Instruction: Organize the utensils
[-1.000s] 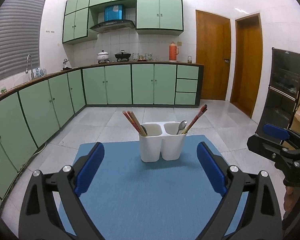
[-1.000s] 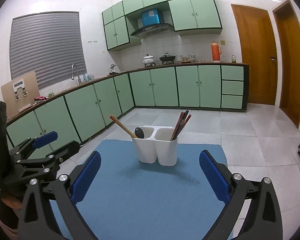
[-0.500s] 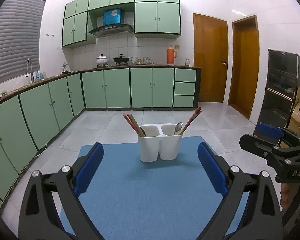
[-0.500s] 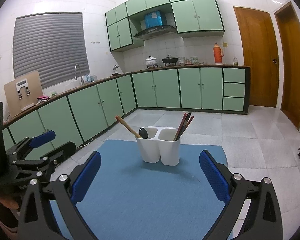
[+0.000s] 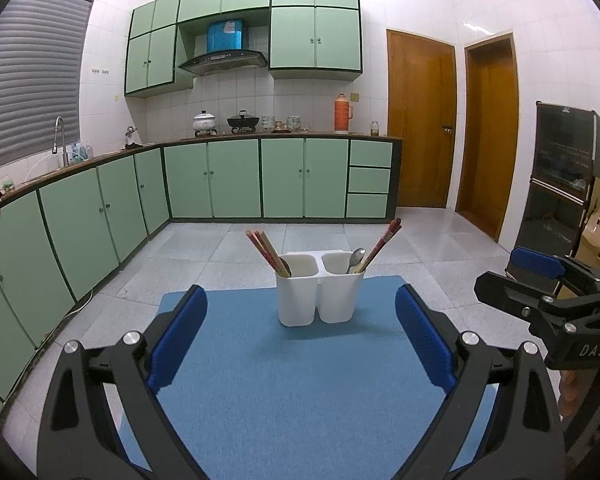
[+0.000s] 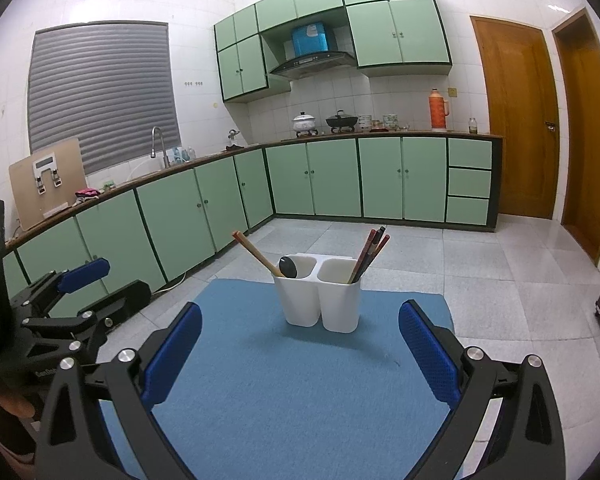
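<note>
Both grippers are held wide open near the holder (image 5: 320,294): the left gripper (image 5: 300,354) and the right gripper (image 6: 300,356), nothing between the fingers.

utensil lower ends hidden inside white holder (image 5: 320,296), mat (image 5: 300,392) edge cropped

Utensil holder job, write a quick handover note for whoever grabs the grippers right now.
Left gripper: open, empty, held back from the holder.
Right gripper: open, empty, likewise.
White two-compartment plastic holder stands upright on the blue mat.
Its left cup holds tan wooden chopsticks and a dark spoon; its right cup holds red-brown chopsticks and a metal spoon.
Done: nothing evident. Left: sort types by cup.
</note>
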